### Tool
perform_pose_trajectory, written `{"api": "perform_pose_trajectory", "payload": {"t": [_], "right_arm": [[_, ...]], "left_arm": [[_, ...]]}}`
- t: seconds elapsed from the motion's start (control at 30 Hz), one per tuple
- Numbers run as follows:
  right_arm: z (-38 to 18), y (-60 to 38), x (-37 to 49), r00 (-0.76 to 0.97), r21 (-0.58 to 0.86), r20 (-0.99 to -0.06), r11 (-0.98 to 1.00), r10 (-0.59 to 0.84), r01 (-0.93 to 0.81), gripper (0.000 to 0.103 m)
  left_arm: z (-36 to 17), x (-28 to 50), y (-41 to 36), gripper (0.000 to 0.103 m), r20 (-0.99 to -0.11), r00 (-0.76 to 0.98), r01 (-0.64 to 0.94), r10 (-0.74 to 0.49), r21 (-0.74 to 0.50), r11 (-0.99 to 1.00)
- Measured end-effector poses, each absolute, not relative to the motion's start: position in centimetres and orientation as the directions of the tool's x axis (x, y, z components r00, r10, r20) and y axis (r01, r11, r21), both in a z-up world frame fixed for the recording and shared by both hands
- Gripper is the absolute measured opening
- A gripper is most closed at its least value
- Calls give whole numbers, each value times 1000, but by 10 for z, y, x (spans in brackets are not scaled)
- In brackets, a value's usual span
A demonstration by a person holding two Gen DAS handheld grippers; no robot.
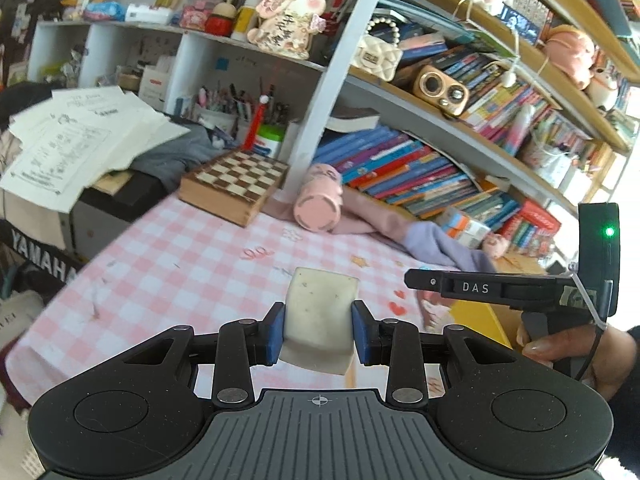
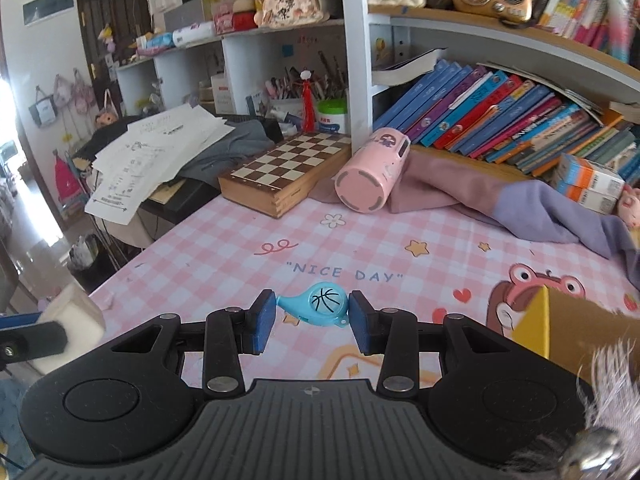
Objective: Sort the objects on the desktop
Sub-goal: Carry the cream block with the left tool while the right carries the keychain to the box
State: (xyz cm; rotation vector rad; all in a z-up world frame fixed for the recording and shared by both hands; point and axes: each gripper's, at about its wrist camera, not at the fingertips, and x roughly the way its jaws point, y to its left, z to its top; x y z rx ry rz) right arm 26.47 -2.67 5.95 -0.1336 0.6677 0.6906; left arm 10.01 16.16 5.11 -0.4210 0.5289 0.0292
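My left gripper point(image 1: 319, 330) is shut on a white block-shaped eraser point(image 1: 320, 312), held above the pink checked tablecloth point(image 1: 180, 264). In the right wrist view, my right gripper point(image 2: 313, 320) is shut on a small blue teardrop-shaped toy with a basketball print point(image 2: 320, 305), also lifted over the cloth. The right gripper's body, marked DAS point(image 1: 492, 288), shows at the right of the left wrist view with a hand point(image 1: 568, 348) on it. The eraser point(image 2: 72, 320) and a left finger tip appear at the left edge of the right wrist view.
A pink cup point(image 2: 372, 172) lies on its side by a wooden chess box point(image 2: 288, 172). Pink and purple cloth point(image 2: 520, 200) is heaped before a row of books point(image 2: 500, 116). A yellow-edged cardboard box point(image 2: 560, 328) stands at the right. Papers point(image 2: 156, 148) are piled at the left.
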Motion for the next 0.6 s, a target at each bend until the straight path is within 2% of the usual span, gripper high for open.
{"api": "perform_pose_trajectory", "payload": {"t": [0.17,0.6], "right_arm": [[63,-49,228,596,110,-599,792,535,-600,37],[43,-121,128,656,135,-627,888,421,-440,37]], "left_arm": [[50,80,155,33,-494,854,-93,-160,-449,888],[42,36,110,33,-514,800,46,-311,-464,885]]}}
